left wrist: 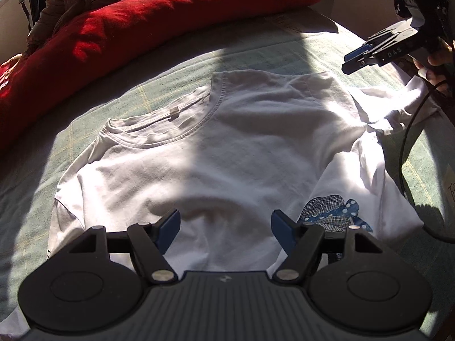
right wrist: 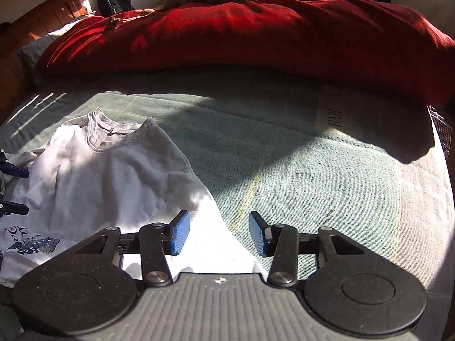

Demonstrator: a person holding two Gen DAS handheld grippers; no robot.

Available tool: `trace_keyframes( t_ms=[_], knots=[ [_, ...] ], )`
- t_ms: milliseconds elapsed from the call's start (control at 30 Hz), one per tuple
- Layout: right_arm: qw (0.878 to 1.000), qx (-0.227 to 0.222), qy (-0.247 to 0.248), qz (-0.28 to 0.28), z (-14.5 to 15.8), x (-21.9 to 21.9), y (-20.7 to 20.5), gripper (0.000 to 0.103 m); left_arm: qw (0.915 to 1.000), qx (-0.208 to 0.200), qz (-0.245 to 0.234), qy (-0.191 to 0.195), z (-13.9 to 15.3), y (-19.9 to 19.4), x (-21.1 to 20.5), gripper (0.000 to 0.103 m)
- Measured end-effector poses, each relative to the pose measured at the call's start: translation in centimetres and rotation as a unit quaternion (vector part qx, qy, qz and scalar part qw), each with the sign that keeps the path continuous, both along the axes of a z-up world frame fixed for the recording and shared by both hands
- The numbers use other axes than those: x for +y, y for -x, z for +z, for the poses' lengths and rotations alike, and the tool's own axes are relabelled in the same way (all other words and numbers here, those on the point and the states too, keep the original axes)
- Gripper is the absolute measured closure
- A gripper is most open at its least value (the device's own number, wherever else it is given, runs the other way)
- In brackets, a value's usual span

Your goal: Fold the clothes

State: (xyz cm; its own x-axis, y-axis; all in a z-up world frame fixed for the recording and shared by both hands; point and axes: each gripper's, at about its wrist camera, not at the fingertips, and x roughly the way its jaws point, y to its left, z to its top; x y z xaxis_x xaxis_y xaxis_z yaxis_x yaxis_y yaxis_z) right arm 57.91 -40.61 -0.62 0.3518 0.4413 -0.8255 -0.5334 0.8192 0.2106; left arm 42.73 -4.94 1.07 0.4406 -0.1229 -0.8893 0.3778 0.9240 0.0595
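Nearest to the left wrist camera, the left tool (left wrist: 226,228) hangs with its blue pads wide apart and nothing between them, just above the lower middle of a white T-shirt (left wrist: 216,153). This shirt lies on a bed with a pale green bedspread (left wrist: 176,65), its neckline (left wrist: 159,130) facing up and away from the camera. The right side of the shirt is turned over so that a blue print (left wrist: 332,216) shows on the flap, and one sleeve (left wrist: 398,108) sticks out wrinkled toward the bed edge. The right tool (right wrist: 219,231) is also wide and holds nothing; in its own camera it hovers over the sunlit edge of the shirt, and in the left view it appears high at the right, above that sleeve. A red blanket (right wrist: 256,34) lies bunched along the far side of the bed. I judge that the shirt is only partly folded, but the pictures do not settle whether the turned flap is a fold in progress or just disorder. To fold well from here, each tool should pinch only one layer of cloth near an edge, the wrinkled sleeve should be laid flat, and the fold lines should stay parallel to the side seams. Strong sun and shadow hide some edges.
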Motion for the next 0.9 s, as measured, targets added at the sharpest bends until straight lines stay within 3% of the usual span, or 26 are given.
trace_keyframes(
  t_ms=[200,233,267,300,500,567,633,700,767,900],
  knots=[
    [0.997,0.056,0.001,0.054,-3.0,3.4,-2.7,0.051,0.9987,0.012,0.049,0.007,-0.7,0.7,2.3,0.031],
    [0.996,0.066,0.002,0.063,-3.5,4.0,-3.1,0.061,0.9983,0.013,0.056,0.008,-0.8,0.9,2.6,0.031],
    [0.995,0.075,0.002,0.072,-4.0,4.6,-3.6,0.096,0.9979,0.015,0.062,0.009,-0.9,1.0,2.8,0.031],
    [0.994,0.073,0.007,0.076,-4.2,4.9,-3.5,0.101,0.9977,0.016,0.066,0.01,-0.9,1.2,3.1,0.031],
    [0.997,0.057,0.037,0.029,-4.1,4.9,-4.4,0.099,0.9953,0.023,0.092,0.019,-1.0,1.4,4.2,0.031],
    [0.998,0.045,0.052,0.014,-3.6,4.9,-4.1,0.088,0.9948,0.021,0.096,0.024,-0.8,1.4,4.6,0.031],
    [0.998,0.029,0.056,0.002,-2.2,4.8,-3.2,0.085,0.9945,0.017,0.099,0.027,-0.5,1.5,4.8,0.031],
    [0.999,0.016,0.039,-0.006,-0.3,4.5,-1.8,0.082,0.9939,0.016,0.104,0.033,-0.3,1.6,5.2,0.031],
    [1.0,0.009,0.021,-0.014,1.4,4.2,-0.1,0.068,0.9929,0.016,0.112,0.038,-0.1,1.8,5.6,0.031],
    [0.999,0.024,-0.019,-0.02,3.9,4.3,4.9,0.06,0.991,0.015,0.124,0.048,0.2,3.1,6.5,0.031]
  ],
)
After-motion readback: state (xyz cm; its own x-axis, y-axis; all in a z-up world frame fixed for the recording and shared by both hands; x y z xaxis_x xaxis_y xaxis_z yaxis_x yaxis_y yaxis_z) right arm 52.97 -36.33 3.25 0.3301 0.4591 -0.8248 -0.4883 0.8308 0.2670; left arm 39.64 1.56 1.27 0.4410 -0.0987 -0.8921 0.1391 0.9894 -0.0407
